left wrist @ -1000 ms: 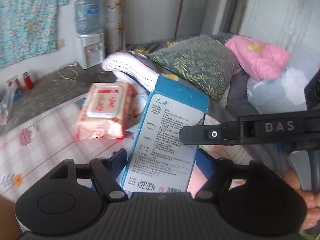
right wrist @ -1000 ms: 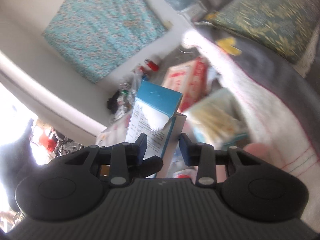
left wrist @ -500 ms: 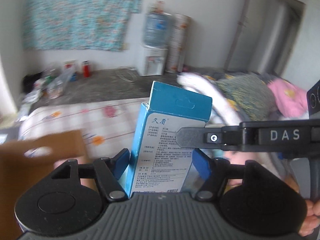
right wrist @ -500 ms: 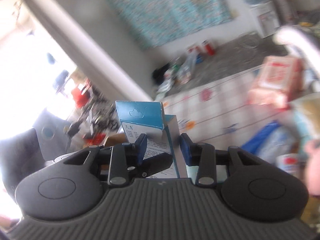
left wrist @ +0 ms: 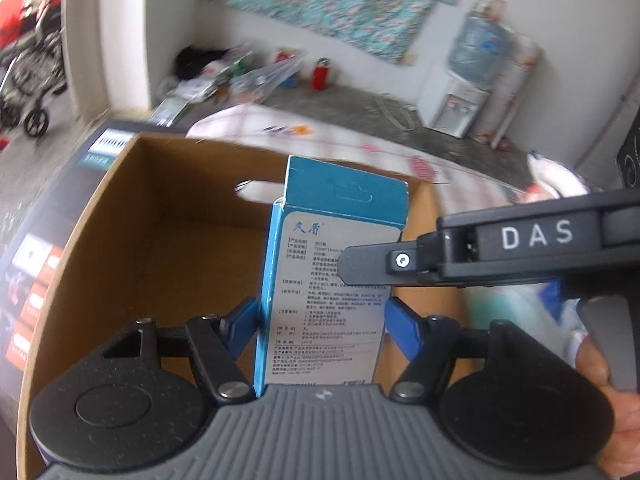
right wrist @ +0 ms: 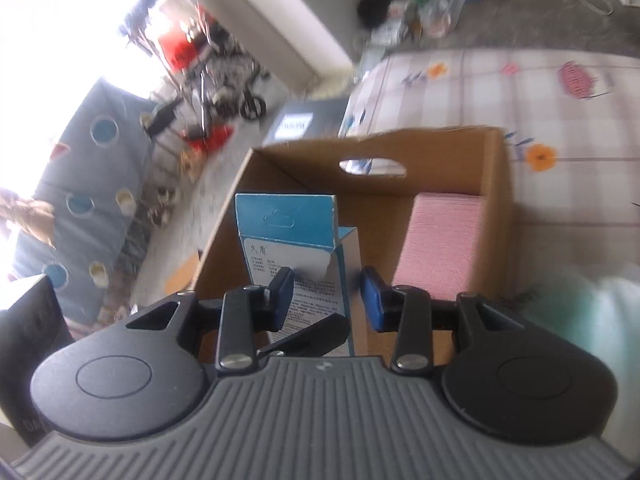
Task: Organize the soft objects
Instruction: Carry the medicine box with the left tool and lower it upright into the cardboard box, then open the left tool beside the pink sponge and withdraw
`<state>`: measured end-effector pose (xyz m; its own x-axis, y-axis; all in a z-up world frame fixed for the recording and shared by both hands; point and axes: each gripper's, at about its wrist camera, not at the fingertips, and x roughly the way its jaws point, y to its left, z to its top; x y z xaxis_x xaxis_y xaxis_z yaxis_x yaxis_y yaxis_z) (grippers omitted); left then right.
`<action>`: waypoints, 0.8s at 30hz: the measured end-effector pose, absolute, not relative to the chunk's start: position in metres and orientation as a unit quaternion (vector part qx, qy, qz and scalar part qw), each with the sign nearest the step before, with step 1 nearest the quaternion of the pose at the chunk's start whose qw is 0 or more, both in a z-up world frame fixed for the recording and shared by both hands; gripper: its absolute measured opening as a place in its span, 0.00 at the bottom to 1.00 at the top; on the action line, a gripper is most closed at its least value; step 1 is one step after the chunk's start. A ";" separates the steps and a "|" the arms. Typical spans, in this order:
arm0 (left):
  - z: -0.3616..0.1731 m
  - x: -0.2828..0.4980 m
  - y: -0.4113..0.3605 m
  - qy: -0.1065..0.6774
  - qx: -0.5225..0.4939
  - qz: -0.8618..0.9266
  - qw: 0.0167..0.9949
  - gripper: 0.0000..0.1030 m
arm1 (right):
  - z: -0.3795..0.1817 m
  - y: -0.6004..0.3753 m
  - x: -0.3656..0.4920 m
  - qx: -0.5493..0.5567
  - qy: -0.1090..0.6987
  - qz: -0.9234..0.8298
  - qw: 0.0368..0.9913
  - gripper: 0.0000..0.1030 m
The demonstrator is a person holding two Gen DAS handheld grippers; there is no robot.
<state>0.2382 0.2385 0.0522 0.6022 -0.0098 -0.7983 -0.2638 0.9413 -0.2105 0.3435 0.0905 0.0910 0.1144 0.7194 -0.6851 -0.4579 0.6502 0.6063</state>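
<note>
**Blue carton poised over the cardboard box**

Now the left gripper [left wrist: 320, 316] clamps the blue carton [left wrist: 332, 280] across its wide face at the centre of the left wrist view, its jaws having just closed a little further on it. The right gripper [right wrist: 326, 300] straddles the carton's narrow edge, yet in the right wrist view a gap shows beside one pad [right wrist: 374, 304], so I cannot tell whether it truly grips.

Below waits the open cardboard box [left wrist: 132, 240], a pink folded stack [right wrist: 440, 248] lying in its right-hand part. Released from up here, the carton could tip onto the stack or clip the rim.

Motion blur smears the background, and the box floor under the carton is hidden.
</note>
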 end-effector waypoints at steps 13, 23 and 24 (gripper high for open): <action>-0.001 0.277 0.282 0.480 -0.173 0.125 0.851 0.74 | 0.035 0.171 0.393 0.066 0.562 0.359 0.743 0.36; -0.019 0.285 0.295 0.502 -0.201 0.150 0.828 0.60 | 0.053 0.149 0.388 0.074 0.514 0.378 0.766 0.36; -0.021 0.285 0.296 0.502 -0.207 0.146 0.827 0.59 | 0.056 0.147 0.387 0.077 0.510 0.382 0.767 0.36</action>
<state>0.2853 0.2956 -0.0215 0.4539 0.0336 -0.8904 -0.4489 0.8718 -0.1959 0.3870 0.1467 0.0564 0.1878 0.6639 -0.7239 -0.5067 0.6968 0.5076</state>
